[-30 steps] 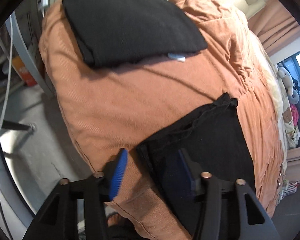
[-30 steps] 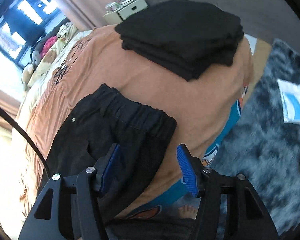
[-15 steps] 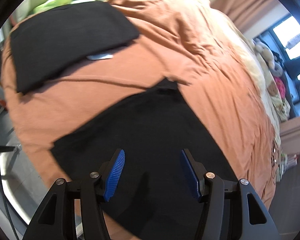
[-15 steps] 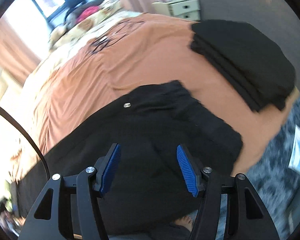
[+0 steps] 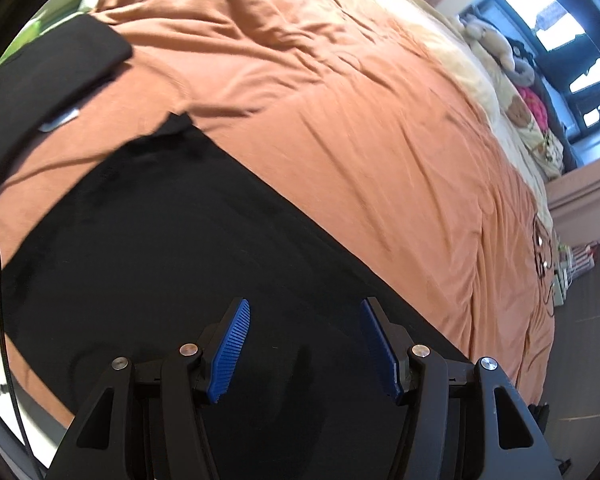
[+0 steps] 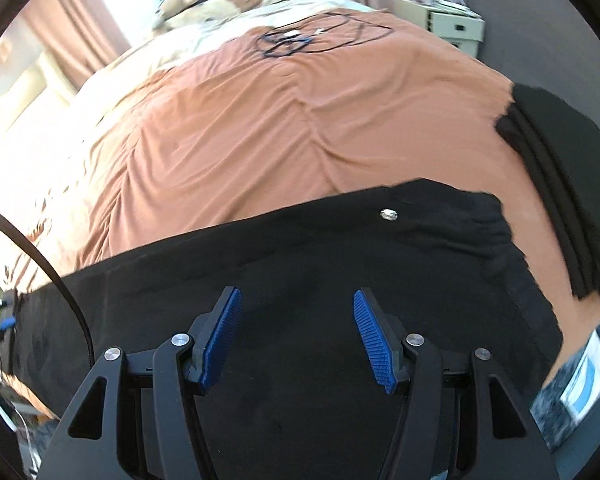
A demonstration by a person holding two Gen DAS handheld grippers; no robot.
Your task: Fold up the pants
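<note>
Black pants point(image 5: 172, 248) lie spread flat along the near edge of the orange bedcover point(image 5: 360, 128). Their leg end reaches toward the upper left of the left wrist view. In the right wrist view the pants point(image 6: 340, 248) show the gathered waistband with a silver button point(image 6: 389, 214) at the right. My left gripper point(image 5: 303, 316) hangs open just above the leg part, nothing between its blue pads. Over the hip part, my right gripper point(image 6: 296, 308) is open too and holds nothing.
A folded black stack point(image 5: 40, 80) lies at the bed's far left corner, and another folded black pile point(image 6: 560, 184) at the right corner. A black cable point(image 6: 300, 38) lies coiled farther up the bed. Soft toys point(image 5: 496, 44) sit by the window. A grey rug point(image 6: 572, 392) covers the floor on the right.
Both grippers swung in from the bed's ends toward the middle of the pants and rolled. The folded piles slid toward the picture edges. Both jaws kept the same width.
</note>
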